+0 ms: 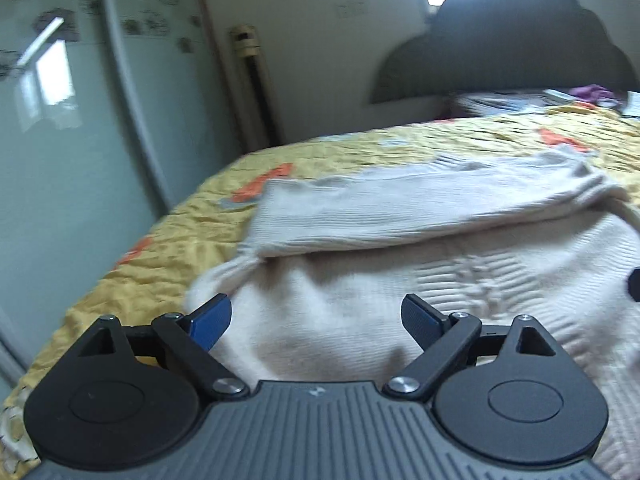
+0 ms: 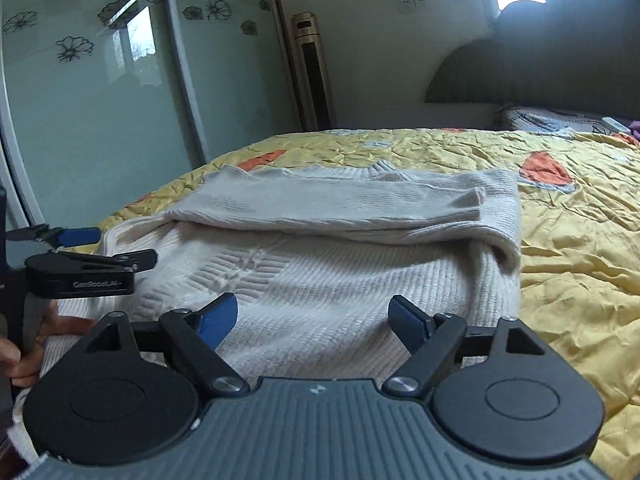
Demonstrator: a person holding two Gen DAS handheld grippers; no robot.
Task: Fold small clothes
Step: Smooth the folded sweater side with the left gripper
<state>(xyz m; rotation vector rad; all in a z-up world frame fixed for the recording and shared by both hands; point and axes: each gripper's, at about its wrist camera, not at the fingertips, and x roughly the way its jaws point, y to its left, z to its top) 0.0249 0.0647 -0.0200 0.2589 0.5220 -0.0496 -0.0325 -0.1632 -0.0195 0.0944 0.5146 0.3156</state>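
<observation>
Ahead of me, a cream knitted sweater (image 2: 320, 264) lies flat on a bed covered by a yellow quilt (image 2: 580, 240) with orange patches. Its sleeves (image 2: 340, 204) are folded across the upper body, near the collar. My left tongs (image 1: 316, 320) hover over the sweater's lower left part, jaws spread apart and empty. My right tongs (image 2: 312, 318) hover over the lower middle, jaws likewise apart, holding nothing. In the right wrist view, the left tongs appear at the sweater's left edge. I judge the ribbed knit soft, thick, light and floppy; it should sag when lifted. I would pinch both bottom hem corners, taking all layers.
</observation>
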